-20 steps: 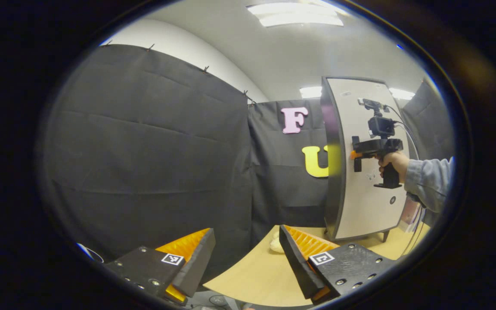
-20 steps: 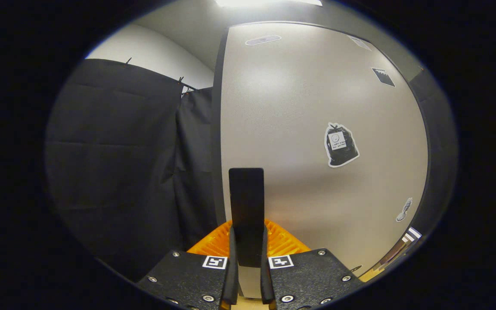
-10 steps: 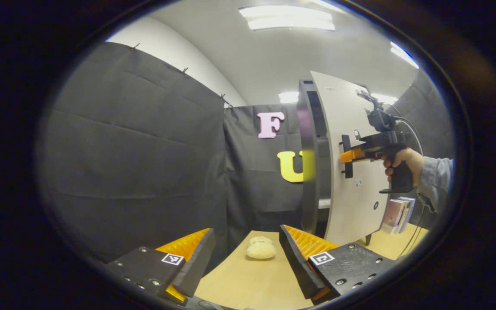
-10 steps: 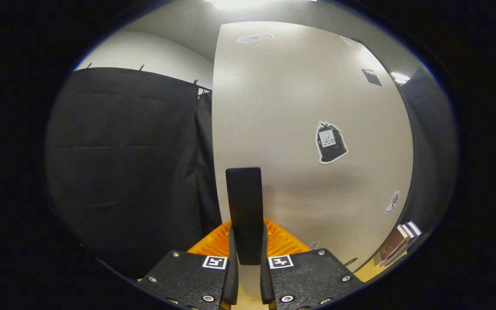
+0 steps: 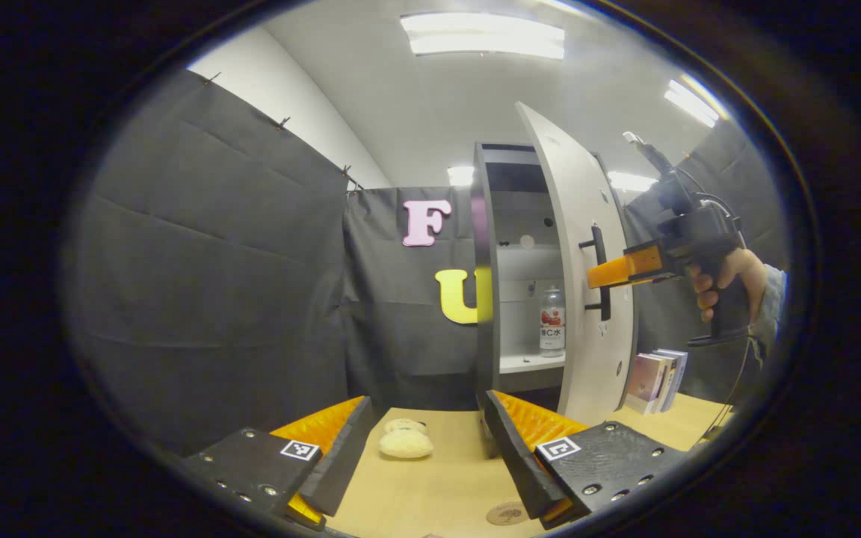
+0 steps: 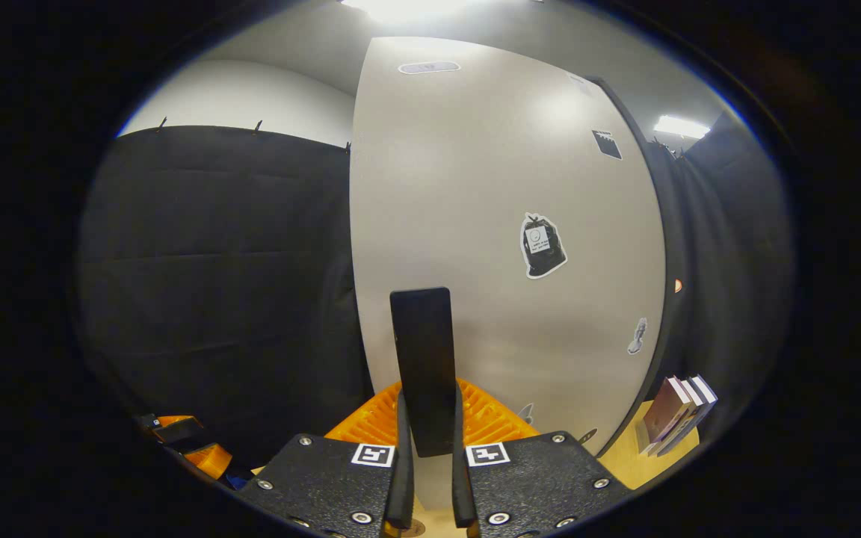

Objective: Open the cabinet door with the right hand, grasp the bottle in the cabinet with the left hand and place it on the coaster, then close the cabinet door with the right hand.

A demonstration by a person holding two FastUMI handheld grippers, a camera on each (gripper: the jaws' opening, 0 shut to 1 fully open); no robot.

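In the left gripper view the white cabinet door (image 5: 587, 224) stands swung open. Inside, a clear bottle (image 5: 552, 320) with a red-and-white label stands upright on a shelf. My right gripper (image 5: 599, 275), held by a hand, is shut on the door's dark handle (image 5: 599, 246). In the right gripper view the same handle (image 6: 423, 351) sits clamped between my right gripper's (image 6: 428, 430) fingers, against the door (image 6: 505, 187). My left gripper (image 5: 427, 441) is open and holds nothing, low over the table, well short of the cabinet. A small round coaster (image 5: 507, 512) lies on the table beside its right finger.
A cream plush lump (image 5: 405, 442) lies on the wooden table (image 5: 430, 493) in front of the cabinet. A few books (image 5: 655, 370) stand to the right of the door, also visible as books (image 6: 673, 411). Black cloth walls close in the left and back.
The right gripper has pulled the door from nearly closed to wide open, uncovering the shelf and bottle. The left gripper's view has turned toward the cabinet, bringing the coaster into sight.
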